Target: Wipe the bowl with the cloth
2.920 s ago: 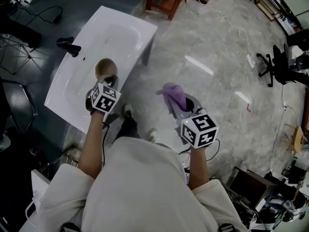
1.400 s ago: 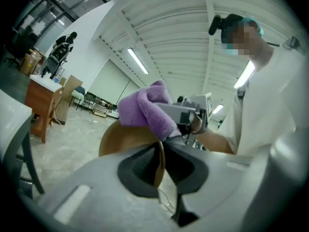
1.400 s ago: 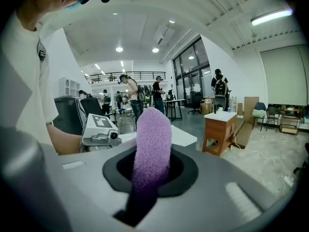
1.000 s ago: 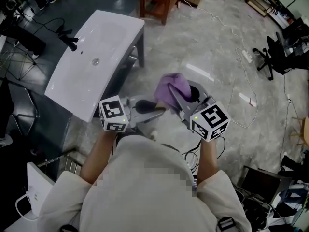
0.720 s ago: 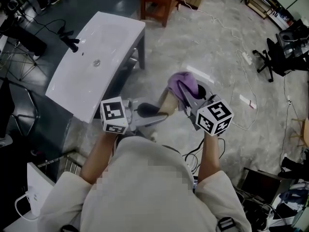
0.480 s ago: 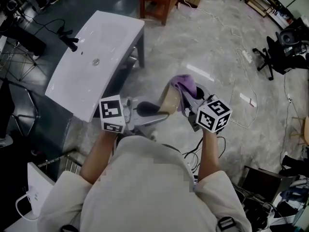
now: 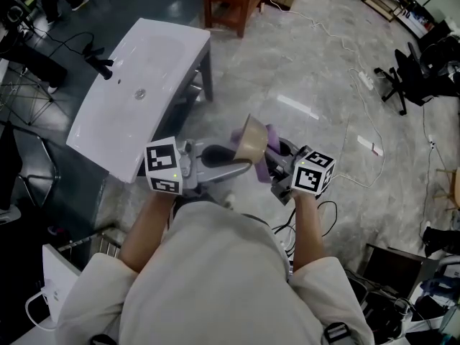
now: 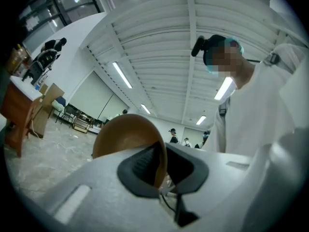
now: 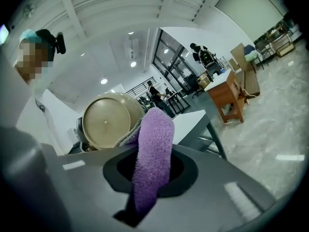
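Bowl point(image 7: 249, 139) at frame centre, tilted on edge, rim pinched in left gripper's point(image 7: 241, 165) narrow jaws. Right gripper point(image 7: 272, 165) clamps purple cloth point(image 7: 274, 134), which lies against bowl's right side. White sink point(image 7: 136, 85) upper left.

The bowl point(image 7: 250, 139) is between left tool point(image 7: 241, 165) and right tool point(image 7: 272, 157), cloth point(image 7: 273, 136) at its right, sink point(image 7: 136, 92) farther left.
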